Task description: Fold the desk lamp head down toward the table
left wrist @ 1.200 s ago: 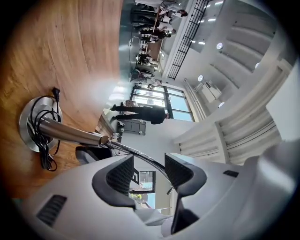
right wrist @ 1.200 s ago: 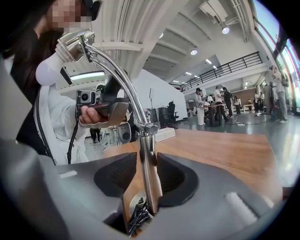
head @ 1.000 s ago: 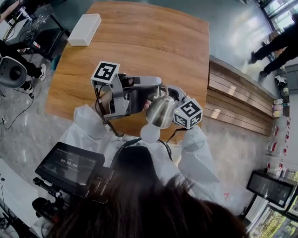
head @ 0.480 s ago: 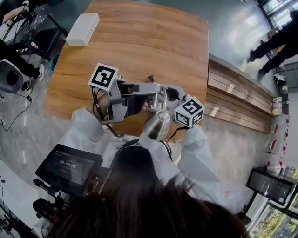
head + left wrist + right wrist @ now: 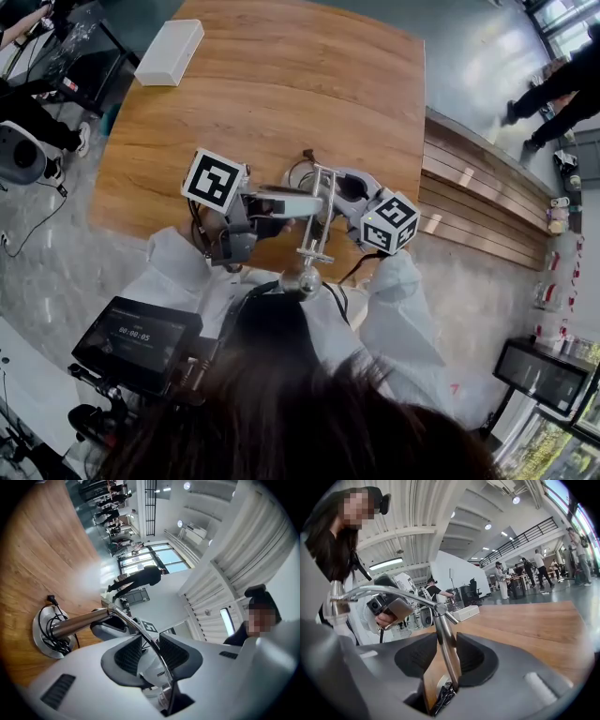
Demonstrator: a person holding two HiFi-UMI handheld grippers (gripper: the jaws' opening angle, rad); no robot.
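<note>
Clamping the thick chrome post of the chrome desk lamp between its pads, the right hand-held gripper steadies the lamp just above its round chrome base. The base sits on the brown wooden tabletop near the person's edge.

The left hand-held gripper straddles the thin curved chrome arm. Its jaws have just been closing, yet a sliver of gap seems to remain beside the rod, so I read it as not yet pinched.

That arm's long axis runs from the joint atop the post back toward the person, crossing the left jaws. The small chrome lamp head hangs at its near end, about over the tabletop's near edge, on the person's side of the left hand-held gripper. The left one is nearer the head, so any further downward push likely falls to it.

A second ago the bell-shaped head and its white bulb sat large and high between the two grippers, against the wide left jaws. Now the head looks smaller and lower, and the bare arm shows.
</note>
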